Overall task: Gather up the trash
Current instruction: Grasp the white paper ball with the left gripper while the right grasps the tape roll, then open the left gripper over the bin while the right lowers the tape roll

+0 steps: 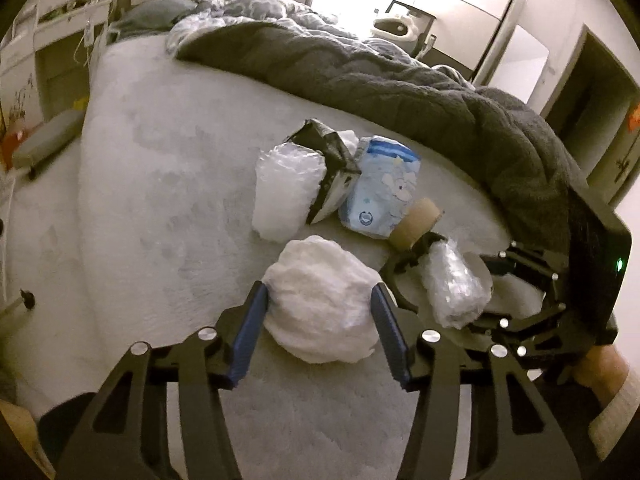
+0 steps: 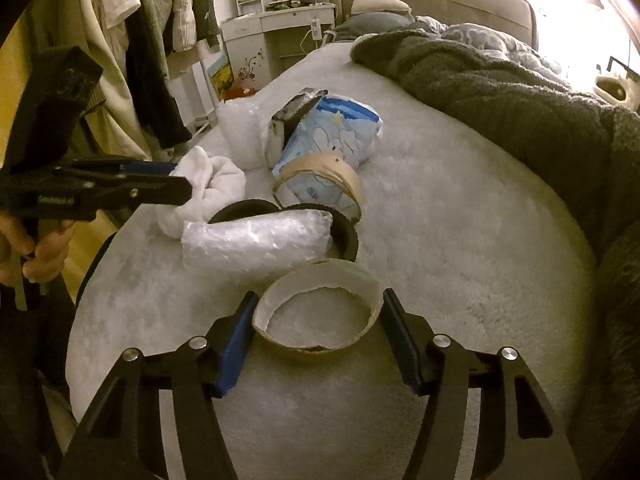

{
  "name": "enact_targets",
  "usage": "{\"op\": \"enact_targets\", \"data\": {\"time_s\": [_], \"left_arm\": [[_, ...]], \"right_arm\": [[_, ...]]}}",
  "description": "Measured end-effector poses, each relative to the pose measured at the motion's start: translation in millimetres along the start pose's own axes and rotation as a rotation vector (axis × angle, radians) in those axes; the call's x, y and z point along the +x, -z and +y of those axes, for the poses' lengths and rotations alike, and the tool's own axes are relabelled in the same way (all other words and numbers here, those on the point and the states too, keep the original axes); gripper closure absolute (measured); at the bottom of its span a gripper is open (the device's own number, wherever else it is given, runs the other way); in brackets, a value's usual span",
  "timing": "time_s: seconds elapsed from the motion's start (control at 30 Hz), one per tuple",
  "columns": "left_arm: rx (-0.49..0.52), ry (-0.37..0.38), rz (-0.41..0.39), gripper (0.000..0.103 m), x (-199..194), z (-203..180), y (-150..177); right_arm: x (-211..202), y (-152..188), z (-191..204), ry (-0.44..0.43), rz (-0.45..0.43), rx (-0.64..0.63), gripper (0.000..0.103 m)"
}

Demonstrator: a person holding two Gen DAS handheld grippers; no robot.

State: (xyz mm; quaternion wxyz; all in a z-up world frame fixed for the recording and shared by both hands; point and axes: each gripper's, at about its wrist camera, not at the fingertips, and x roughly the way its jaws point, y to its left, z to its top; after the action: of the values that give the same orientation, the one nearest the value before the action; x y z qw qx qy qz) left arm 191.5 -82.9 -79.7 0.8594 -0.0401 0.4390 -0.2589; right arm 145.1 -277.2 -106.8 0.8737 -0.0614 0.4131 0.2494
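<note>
Trash lies on a white fleece bed (image 1: 160, 200). My left gripper (image 1: 318, 300) has its blue pads against both sides of a crumpled white wad (image 1: 320, 280); the right wrist view shows it (image 2: 180, 184) at that wad (image 2: 216, 176). The pads of my right gripper (image 2: 318, 300) touch both sides of a cardboard ring (image 2: 276, 340) lying flat on the bed. A bubble-wrap roll (image 2: 256, 240) rests on a black ring (image 2: 348, 240) just beyond. Farther back are another cardboard ring (image 2: 352, 180), a blue printed packet (image 2: 340, 132) and a black-and-silver bag (image 1: 332, 160).
A dark fleece blanket (image 1: 400, 80) is heaped along the right side of the bed. A bubble-wrap clump (image 1: 284, 192) lies left of the bag. Hanging clothes (image 2: 152, 40) and a white dresser (image 2: 272, 32) stand past the bed's left edge. A hand (image 2: 36, 248) grips the left tool.
</note>
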Motion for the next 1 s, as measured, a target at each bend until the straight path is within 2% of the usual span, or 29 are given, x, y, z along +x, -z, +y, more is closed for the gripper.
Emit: {"op": "enact_targets", "data": {"time_s": [0.13,0.2,0.3,0.6,0.73,1.0], "left_arm": [[-0.009,0.014,0.005,0.056,1.4,0.9,-1.6],[-0.001,-0.003,0.01,0.07,2.1,0.2,-2.1],[-0.011,-0.004,0.012,0.076,0.9,1.0,-4.7],[0.012,0.012,-0.042,0.078,-27.9,-3.5,-8.8],[0.01,0.005,-0.077,0.078,-44.1,0.4,-10.7],[-0.012,-0.077,-0.093,0.078,-64.6,30.8,-2.2]], "right_arm": [[1.3,1.6,-3.4,-0.013,0.0,0.011,0.042],[1.9,0.5,-3.9,-0.013,-0.002,0.009,0.045],[0.8,-0.1,-4.2,-0.017,-0.002,0.015,0.049],[-19.4,-12.0,-5.4,0.089,-0.011,0.033,0.05],[-27.1,-23.4,-5.7,0.132,-0.061,0.058,0.05],[-31.9,-63.5,22.1,0.093,-0.151,0.074,0.05]]}}
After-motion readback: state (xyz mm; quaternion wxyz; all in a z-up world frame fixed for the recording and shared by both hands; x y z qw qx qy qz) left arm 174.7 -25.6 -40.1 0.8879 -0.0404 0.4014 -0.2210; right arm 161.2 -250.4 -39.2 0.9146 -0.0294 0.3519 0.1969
